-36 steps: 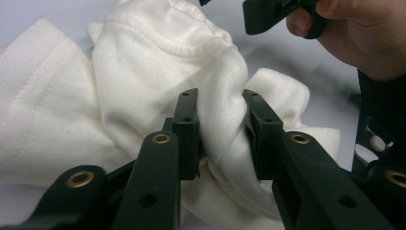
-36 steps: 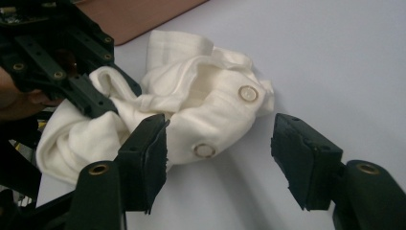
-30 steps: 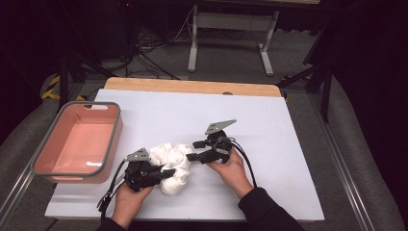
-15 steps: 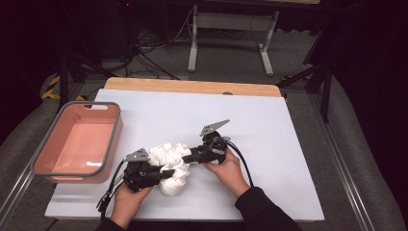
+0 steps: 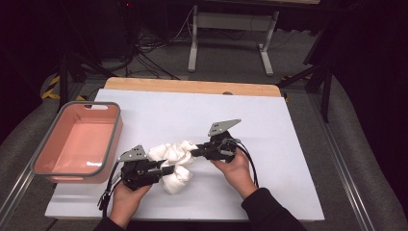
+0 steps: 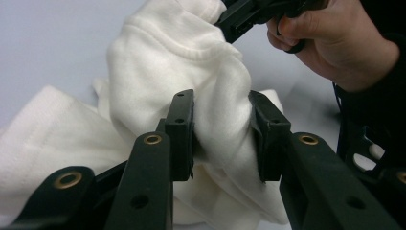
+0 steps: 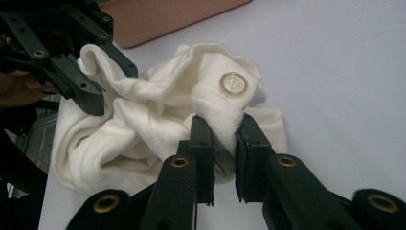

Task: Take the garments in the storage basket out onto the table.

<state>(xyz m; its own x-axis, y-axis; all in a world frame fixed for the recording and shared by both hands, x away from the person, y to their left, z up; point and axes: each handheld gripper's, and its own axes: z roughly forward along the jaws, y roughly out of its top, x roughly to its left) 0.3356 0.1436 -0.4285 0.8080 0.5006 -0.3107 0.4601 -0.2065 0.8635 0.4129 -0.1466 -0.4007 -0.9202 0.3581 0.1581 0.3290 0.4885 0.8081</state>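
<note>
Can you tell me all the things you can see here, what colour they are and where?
cloth: one, cream white, crumpled near the front of the table, between both tools
button: one, pale, on the cloth
bin: one, pink with grey rim, on the table's left side
table: one, white top with a wooden far edge
left tool: one, black, shut on the cloth
right tool: one, black, jaws just closed on the cloth's fold below the button
hands: two, holding the tools

**Pink Bin Sitting Idle at Table's Edge**

A pink bin (image 5: pixel 77 144) with a grey rim is resting at the left of a white table mat (image 5: pixel 288 144). Beyond the wooden table edge (image 5: pixel 192 86), a metal stand (image 5: pixel 228 29) and tangled cables (image 5: pixel 154 43) are lying on the grey floor.
</note>
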